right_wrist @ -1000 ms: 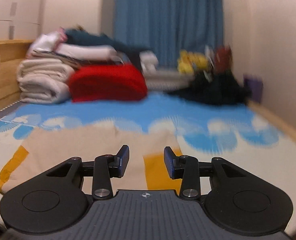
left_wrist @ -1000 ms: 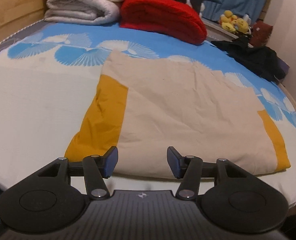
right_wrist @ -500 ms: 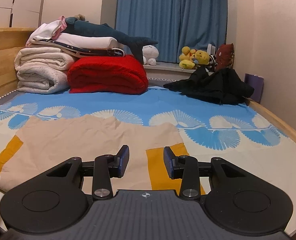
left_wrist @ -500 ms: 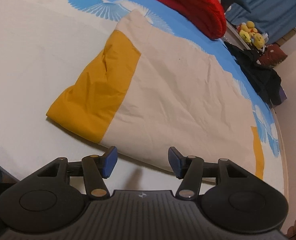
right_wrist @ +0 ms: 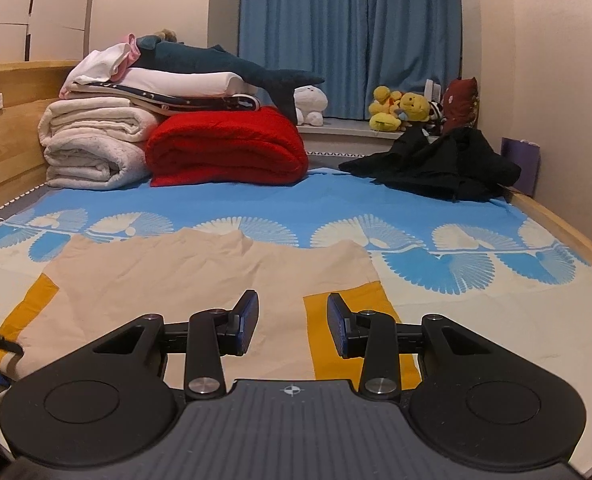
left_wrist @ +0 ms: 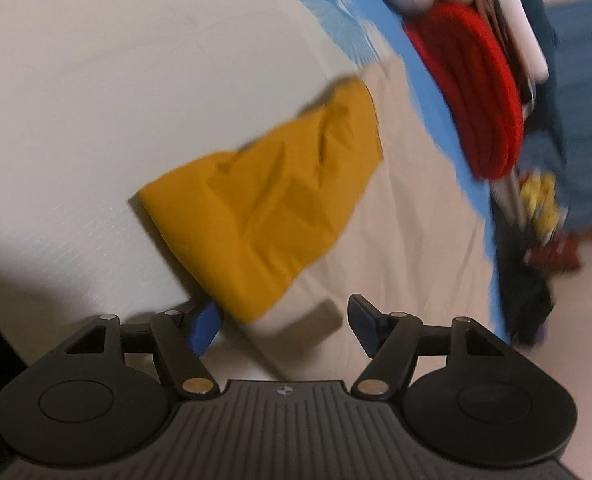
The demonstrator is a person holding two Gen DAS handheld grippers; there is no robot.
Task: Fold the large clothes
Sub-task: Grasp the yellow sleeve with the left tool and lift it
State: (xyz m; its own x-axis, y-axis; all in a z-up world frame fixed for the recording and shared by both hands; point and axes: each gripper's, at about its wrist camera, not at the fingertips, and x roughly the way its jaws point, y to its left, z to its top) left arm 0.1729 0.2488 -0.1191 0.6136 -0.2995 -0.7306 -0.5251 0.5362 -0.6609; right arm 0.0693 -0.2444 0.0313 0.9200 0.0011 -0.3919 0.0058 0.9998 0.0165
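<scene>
Two pairs of tongs work over a cream garment [right_wrist: 199, 280] with mustard-yellow bands, spread flat on a bed [right_wrist: 496, 300] covered by a sheet with a blue fan print. The garment lies at the near edge of the bed, in front of both tools.

Seen from the left wrist, the left tongs [left_wrist: 281, 322] are tilted steeply down at the garment's near left corner, where the yellow band [left_wrist: 263, 208] is rumpled and folded under. Their jaws are opening: the blue left pad sits just beside or under the yellow corner, the right pad stands apart over cream cloth, and the corner lies between them with no pad seen pressing on it, so the tool is released. The view is blurred, so whether the left pad touches the fabric cannot be told.

Seen from the right wrist, the right tongs [right_wrist: 291, 322] hang near the garment's right side, partly parted, with cream cloth and the inner edge of the other yellow band [right_wrist: 348, 312] showing through the gap. They grip nothing, and the pads appear to be above the cloth, not on it. At the far left edge of this view, a dark tip of the left tongs shows at the yellow corner.

At the head of the bed lie a folded red blanket [right_wrist: 227, 148], rolled white bedding [right_wrist: 95, 144] and a heap of black clothing [right_wrist: 440, 168], all well apart from the garment.
</scene>
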